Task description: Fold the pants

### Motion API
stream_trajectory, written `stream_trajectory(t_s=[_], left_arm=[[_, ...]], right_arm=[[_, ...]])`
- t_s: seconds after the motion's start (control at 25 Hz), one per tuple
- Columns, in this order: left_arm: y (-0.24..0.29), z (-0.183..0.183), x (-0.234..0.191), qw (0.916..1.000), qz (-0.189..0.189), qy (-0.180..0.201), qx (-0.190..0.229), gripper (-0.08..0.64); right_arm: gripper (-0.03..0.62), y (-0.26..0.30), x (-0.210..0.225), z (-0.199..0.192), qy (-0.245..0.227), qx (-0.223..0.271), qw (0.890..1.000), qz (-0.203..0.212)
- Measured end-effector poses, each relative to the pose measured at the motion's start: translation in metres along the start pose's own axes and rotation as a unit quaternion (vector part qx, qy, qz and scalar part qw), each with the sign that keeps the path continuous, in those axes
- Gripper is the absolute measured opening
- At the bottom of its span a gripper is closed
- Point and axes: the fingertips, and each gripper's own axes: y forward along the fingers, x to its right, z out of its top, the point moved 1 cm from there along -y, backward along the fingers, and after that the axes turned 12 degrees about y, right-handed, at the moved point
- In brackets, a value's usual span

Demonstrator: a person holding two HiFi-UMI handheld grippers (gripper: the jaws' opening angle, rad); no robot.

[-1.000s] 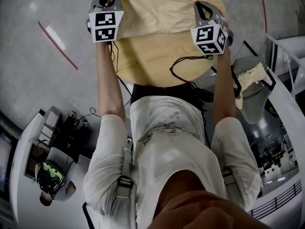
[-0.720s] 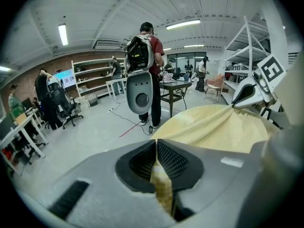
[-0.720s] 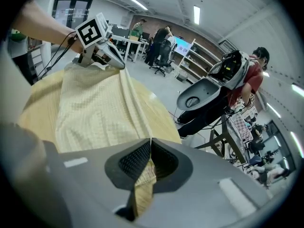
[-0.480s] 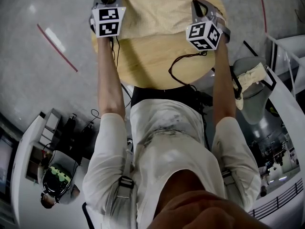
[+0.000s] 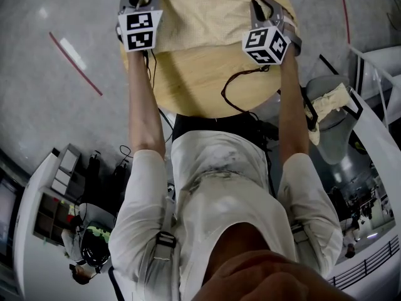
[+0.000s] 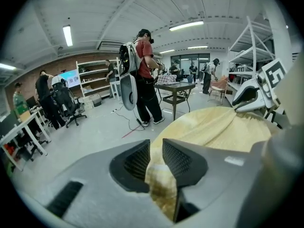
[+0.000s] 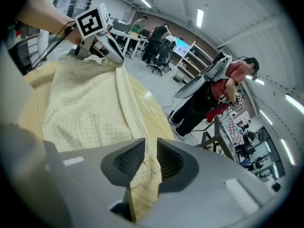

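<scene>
Pants, pale yellow, spread on round wooden table, near edge lying slack between jaws of left gripper and right gripper, both just opened, pads not pinching.

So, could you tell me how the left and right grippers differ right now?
The left gripper sits at the pants' left edge, the right gripper at their right edge. The left's cube looks level in the head view; the right's is tilted. Shared: both grippers' fingers have just been opening, pants cloth loose between them.
</scene>
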Motion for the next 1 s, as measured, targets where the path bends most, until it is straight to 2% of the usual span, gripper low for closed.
stream_trajectory(t_s=[0.28,0.52,0.68,1.0], left_arm=[[-0.028,0.014,-0.007,0.9992,0.02,-0.021,0.028,0.117],[-0.062,0.027,0.001,0.9979,0.035,-0.018,0.051,0.099],[-0.085,0.035,0.014,0.997,0.028,-0.015,0.071,0.044],[-0.126,0.04,0.055,0.9951,0.003,-0.025,0.096,0.008]], right_arm=[[0.101,-0.02,0.003,0.011,0.007,0.027,0.999,-0.016],[0.1,-0.05,0.002,0.022,0.02,0.067,0.997,-0.038],[0.038,-0.075,-0.002,0.032,0.033,0.102,0.992,-0.06],[0.011,-0.12,-0.018,0.032,0.054,0.127,0.988,-0.067]])
